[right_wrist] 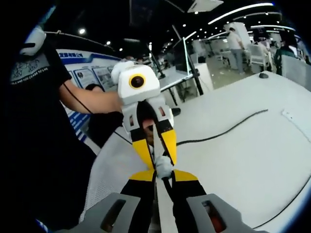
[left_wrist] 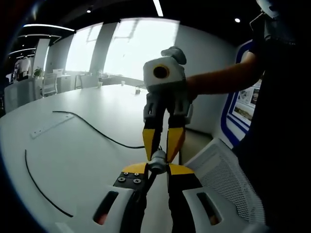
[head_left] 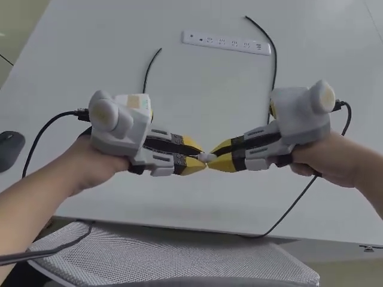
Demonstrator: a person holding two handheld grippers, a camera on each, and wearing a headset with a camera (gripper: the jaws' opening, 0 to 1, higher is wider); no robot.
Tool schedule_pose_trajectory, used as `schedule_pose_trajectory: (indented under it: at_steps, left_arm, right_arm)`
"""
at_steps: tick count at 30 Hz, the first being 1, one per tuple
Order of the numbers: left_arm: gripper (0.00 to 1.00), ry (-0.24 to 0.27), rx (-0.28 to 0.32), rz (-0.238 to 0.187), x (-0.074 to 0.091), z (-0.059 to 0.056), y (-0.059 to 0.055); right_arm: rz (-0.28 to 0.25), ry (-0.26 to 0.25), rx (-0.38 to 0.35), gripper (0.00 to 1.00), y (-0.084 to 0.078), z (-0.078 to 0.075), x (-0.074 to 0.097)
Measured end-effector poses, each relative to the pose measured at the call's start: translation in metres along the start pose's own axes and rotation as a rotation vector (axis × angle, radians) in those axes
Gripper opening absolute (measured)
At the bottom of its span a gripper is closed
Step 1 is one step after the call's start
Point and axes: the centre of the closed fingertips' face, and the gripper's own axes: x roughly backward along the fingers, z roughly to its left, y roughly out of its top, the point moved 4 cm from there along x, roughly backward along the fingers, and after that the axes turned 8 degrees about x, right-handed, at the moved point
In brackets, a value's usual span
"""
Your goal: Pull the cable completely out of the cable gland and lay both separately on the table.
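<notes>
Nearest the person is the mesh back of a chair [head_left: 179, 257], just under the front edge of the table [head_left: 108, 48]. Above that edge the two grippers meet tip to tip in the air.

The left gripper [head_left: 197, 162] is closed down narrow. In the left gripper view a thin dark cable [left_wrist: 151, 179] runs back between its jaws, so it seems to pinch the cable right behind the fitting. The right gripper [head_left: 215, 161] is also nearly closed, its tips on the small pale cable gland [head_left: 206, 157]. The gland sits between the two pairs of yellow tips, off the table. How far the cable reaches inside the gland cannot be told.

The gland looks light, hard and smooth, probably plastic. It could slip or twist under the tips, so a hold across its widest ring is likely the safest. The cable looks thin and limp, and a grip far from the gland would let it bend instead of slide. The best hold is close to the gland, with a straight pull along its length.

Farther off, the table carries loose black wires [head_left: 272, 60] and a white power strip [head_left: 226, 42]. A dark mouse [head_left: 9, 146] lies at the left edge.
</notes>
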Motion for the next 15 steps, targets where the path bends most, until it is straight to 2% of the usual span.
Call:
schedule_pose_trajectory:
  at_steps: [3, 5, 9, 11, 13, 15]
  left_arm:
    - [0.15, -0.010, 0.031, 0.001, 0.0006, 0.0000, 0.0008]
    - [0.15, -0.015, 0.029, -0.001, 0.0005, -0.0006, 0.0012]
    - [0.15, -0.031, 0.059, -0.011, 0.0008, -0.0007, 0.0031]
    - [0.15, -0.041, 0.095, -0.012, 0.0009, -0.0002, 0.0041]
    - [0.15, -0.042, 0.095, -0.012, 0.0006, 0.0009, 0.0044]
    - [0.15, -0.050, 0.140, -0.010, 0.0003, 0.0015, 0.0044]
  right_arm:
    - [0.035, -0.044, 0.129, 0.07, 0.0013, 0.0019, 0.0001]
    - [0.056, -0.069, 0.183, 0.07, 0.0020, 0.0029, 0.0007]
    - [0.082, -0.108, 0.293, 0.07, 0.0035, 0.0032, 0.0021]
    - [0.104, -0.130, 0.357, 0.07, 0.0033, 0.0033, 0.0024]
    - [0.122, -0.155, 0.413, 0.07, 0.0041, 0.0038, 0.0022]
    - [0.146, -0.190, 0.477, 0.07, 0.0036, 0.0043, 0.0019]
